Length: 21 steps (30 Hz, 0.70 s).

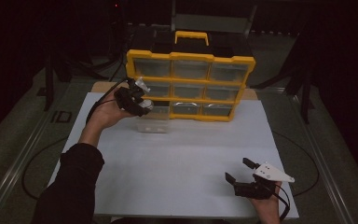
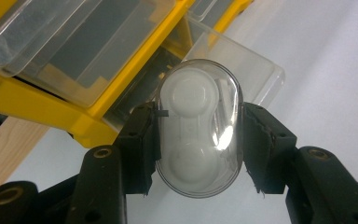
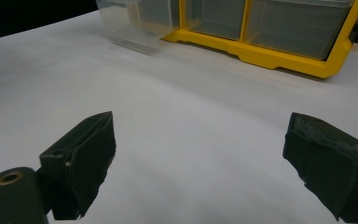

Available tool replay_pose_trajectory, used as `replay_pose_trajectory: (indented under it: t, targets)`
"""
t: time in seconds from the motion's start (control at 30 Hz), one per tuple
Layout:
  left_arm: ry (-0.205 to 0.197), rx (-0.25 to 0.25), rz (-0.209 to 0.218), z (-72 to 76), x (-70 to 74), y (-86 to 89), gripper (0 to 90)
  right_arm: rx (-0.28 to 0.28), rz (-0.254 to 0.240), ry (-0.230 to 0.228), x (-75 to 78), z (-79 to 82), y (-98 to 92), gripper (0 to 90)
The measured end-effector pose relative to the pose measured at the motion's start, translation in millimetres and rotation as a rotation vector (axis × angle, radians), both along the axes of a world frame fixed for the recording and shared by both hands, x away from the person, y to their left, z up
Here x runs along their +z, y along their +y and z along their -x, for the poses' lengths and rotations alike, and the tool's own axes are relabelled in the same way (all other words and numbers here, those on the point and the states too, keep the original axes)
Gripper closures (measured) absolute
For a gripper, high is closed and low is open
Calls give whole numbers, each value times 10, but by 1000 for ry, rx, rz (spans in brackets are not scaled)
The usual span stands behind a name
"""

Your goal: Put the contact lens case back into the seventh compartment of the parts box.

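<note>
Plainly, left tongs [image 2: 198,144] clamp a clear oval capsule [image 2: 198,128] with white insert; right tongs [image 3: 200,163] gape.

High view: fixed above person's side, faces forward and down, far; takes in whole white bench [image 1: 182,154], yellow organizer [image 1: 189,86] at back. Left gripper view: rides left gripper [image 2: 198,140], very close, looks along fingers [image 2: 137,149] at organizer's lower corner and pulled-out clear drawer [image 2: 242,60]. Right gripper view: low over bench, looks level across it toward organizer front. All three views share organizer, drawer, bench.
</note>
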<state>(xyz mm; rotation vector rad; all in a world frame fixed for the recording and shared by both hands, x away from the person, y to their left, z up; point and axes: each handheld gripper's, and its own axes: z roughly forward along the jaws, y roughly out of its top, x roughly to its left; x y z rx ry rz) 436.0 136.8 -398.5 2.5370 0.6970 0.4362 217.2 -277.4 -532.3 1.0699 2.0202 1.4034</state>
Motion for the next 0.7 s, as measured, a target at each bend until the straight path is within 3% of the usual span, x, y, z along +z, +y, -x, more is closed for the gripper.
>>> replay_pose_trajectory:
  t: [0.5, 0.7]
  targets:
    - [32, 39, 0, -107, -131, -105, 493, 2, 0, 2, -2, -5, 0, 91]
    - [49, 47, -25, -146, -213, -147, 491, -1, -2, 3, -3, -6, -6, 91]
